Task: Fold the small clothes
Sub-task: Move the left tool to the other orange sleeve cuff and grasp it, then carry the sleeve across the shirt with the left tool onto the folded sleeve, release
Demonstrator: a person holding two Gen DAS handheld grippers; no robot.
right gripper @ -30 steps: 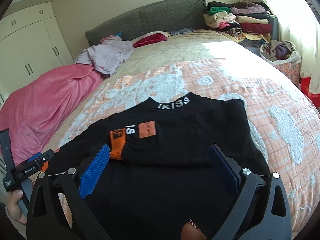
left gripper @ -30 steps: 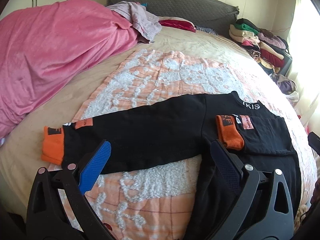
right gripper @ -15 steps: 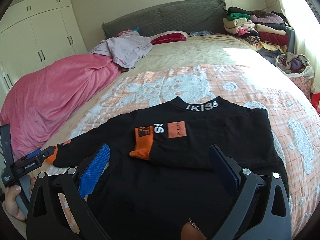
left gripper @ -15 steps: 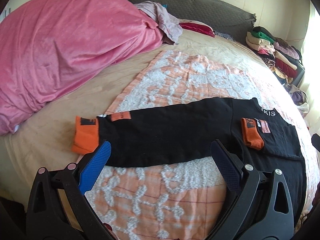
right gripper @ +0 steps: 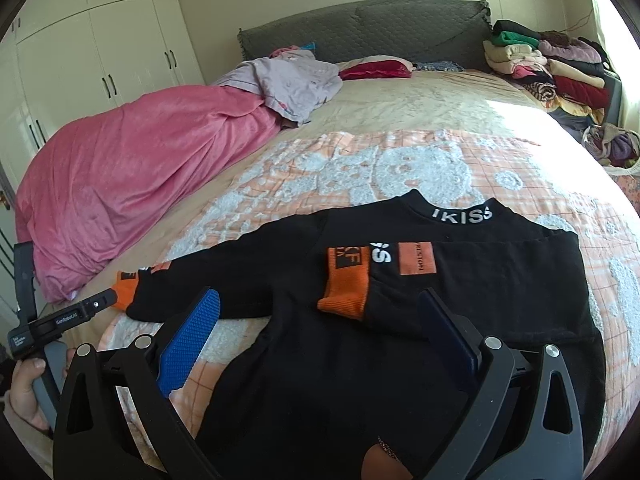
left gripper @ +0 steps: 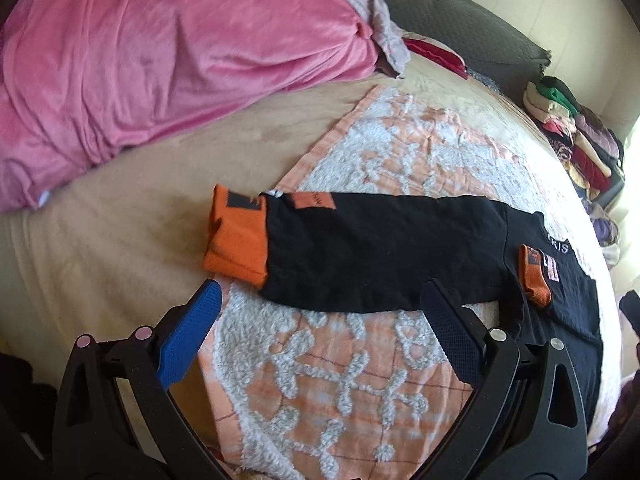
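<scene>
A small black sweater (right gripper: 360, 340) with orange cuffs lies flat on an orange and white blanket (right gripper: 360, 168) on the bed. One sleeve is folded across the chest, its orange cuff (right gripper: 346, 286) near the middle. The other sleeve (left gripper: 380, 256) stretches out to the left and ends in an orange cuff (left gripper: 236, 240). My left gripper (left gripper: 320, 320) is open and empty, just short of that sleeve's near edge. My right gripper (right gripper: 320, 320) is open and empty, hovering over the sweater's body. The left gripper also shows in the right wrist view (right gripper: 60, 320), held in a hand.
A pink duvet (left gripper: 140, 60) is heaped on the left of the bed. A lilac garment (right gripper: 288, 80) and a red pillow (right gripper: 376, 68) lie near the grey headboard (right gripper: 360, 28). Stacked folded clothes (right gripper: 548, 64) stand at the far right. White wardrobes (right gripper: 100, 40) line the left wall.
My left gripper has moved left along the outstretched sleeve toward its orange cuff. My right gripper has shifted a little over the sweater. Both stayed open.
</scene>
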